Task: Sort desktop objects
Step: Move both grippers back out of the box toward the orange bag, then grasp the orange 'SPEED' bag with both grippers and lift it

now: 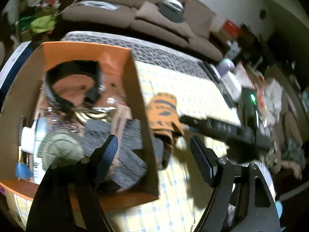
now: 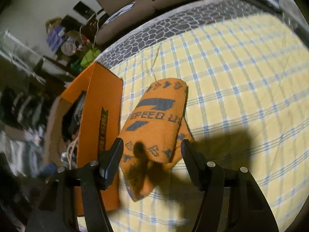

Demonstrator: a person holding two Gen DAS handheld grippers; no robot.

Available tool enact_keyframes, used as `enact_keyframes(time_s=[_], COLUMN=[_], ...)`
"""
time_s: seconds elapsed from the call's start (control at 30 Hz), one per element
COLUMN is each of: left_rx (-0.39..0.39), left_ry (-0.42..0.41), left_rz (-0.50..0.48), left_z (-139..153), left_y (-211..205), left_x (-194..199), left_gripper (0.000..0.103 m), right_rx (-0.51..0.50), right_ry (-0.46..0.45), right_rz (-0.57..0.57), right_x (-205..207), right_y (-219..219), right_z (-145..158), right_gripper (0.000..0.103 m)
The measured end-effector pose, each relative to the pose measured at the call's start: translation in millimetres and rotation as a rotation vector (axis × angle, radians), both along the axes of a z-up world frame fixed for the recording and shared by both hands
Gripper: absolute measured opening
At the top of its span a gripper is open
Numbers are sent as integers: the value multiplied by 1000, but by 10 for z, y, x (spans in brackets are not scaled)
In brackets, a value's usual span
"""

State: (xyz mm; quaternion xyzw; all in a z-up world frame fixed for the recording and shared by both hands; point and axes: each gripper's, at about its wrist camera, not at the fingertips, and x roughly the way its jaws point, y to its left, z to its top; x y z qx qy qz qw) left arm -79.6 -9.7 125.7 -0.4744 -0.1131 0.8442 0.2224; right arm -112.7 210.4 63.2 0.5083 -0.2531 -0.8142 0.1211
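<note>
An orange sock with dark lettering lies on the yellow checked cloth, right beside an orange cardboard box. My right gripper is open, its fingers either side of the sock's near end. In the left wrist view the same sock lies just right of the box. My left gripper is open and empty above the box's right wall. The right gripper's black arm reaches in from the right toward the sock. Inside the box lie a grey folded cloth, a black band and other items.
A brown sofa stands behind the table. A grey pebble-patterned mat covers the table's far edge. Cluttered boxes and packets lie at the right. Shelves with clutter stand at the left.
</note>
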Motion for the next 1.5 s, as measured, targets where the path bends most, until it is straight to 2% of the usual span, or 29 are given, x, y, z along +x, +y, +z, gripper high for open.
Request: enact_keyframes(time_s=[0.1,0.3,0.4,0.53,0.63,0.93,1.13,1.33,1.43,1.5], left_rx=[-39,-88,-103,-101,-110,-170,-204,-125,-54,-41], left_ry=[10,24,35,39,59,151,246,323,373,423], left_rz=[-73,-164,-178,-186,-203,-198,-128,-114,-145,-166], left_z=[-19,-41,-29,-26,-7,68,129,267,389,477], left_y=[249,568,651,713,783,887,907,912,960,1011], left_x=[93,215,233,256,278,303,248,238,356,463], left_gripper=[75,75,75,75,75,75,75,75,75,75], right_rx=[-93,-151,-146,-135,-169,-445,-483,-489,-489,-499], right_ry=[-20,-63,-69,-43,-2,129,247,333,361,375], right_rz=[-20,-24,-11,10,18,5,37,86,102,112], right_x=[-34,-103,-128,-121,-98,54,271,517,629,678], right_y=[71,58,10,-41,-18,287,445,459,444,450], right_z=[-99,-263,-311,-329,-259,115,580,1010,1165,1240], right_gripper=[62,50,40,18,11,8,8,8,8,8])
